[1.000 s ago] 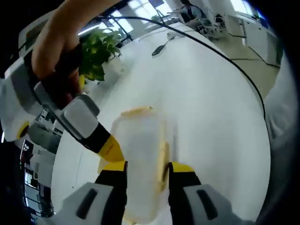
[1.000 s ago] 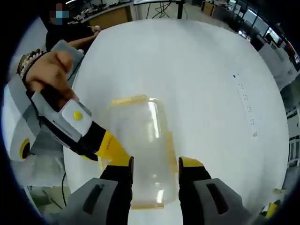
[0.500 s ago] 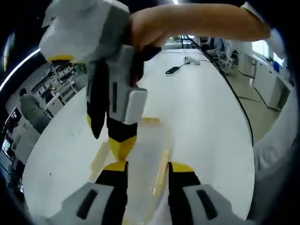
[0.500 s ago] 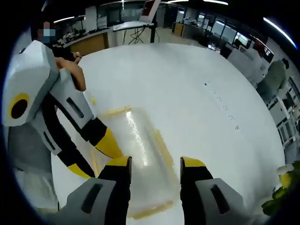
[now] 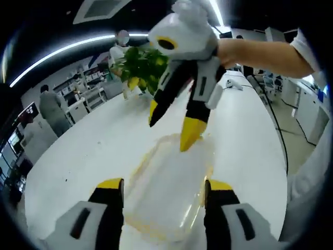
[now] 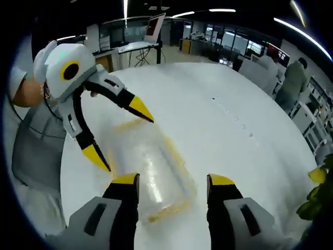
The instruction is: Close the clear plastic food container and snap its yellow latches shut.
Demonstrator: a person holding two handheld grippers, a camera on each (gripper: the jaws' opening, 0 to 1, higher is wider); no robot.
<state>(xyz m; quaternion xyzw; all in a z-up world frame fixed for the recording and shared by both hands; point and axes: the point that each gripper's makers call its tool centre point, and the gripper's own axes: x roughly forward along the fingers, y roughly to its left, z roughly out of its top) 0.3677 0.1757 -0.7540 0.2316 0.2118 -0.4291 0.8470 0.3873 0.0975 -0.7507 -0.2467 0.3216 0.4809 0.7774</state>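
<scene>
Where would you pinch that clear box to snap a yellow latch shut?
Probably the yellow latch on the near short end of the clear container, coming from above: the box lies flat on the white table, so the latch edge sticks out.

A clear container (image 5: 169,192) with yellow latches lies on the white surface (image 5: 83,156) between the parted left tongs (image 5: 164,186) at 6 o'clock. The right tongs (image 5: 171,133), also spread, point down at its far end. A plant (image 5: 140,65) stands at 11 o'clock.
</scene>
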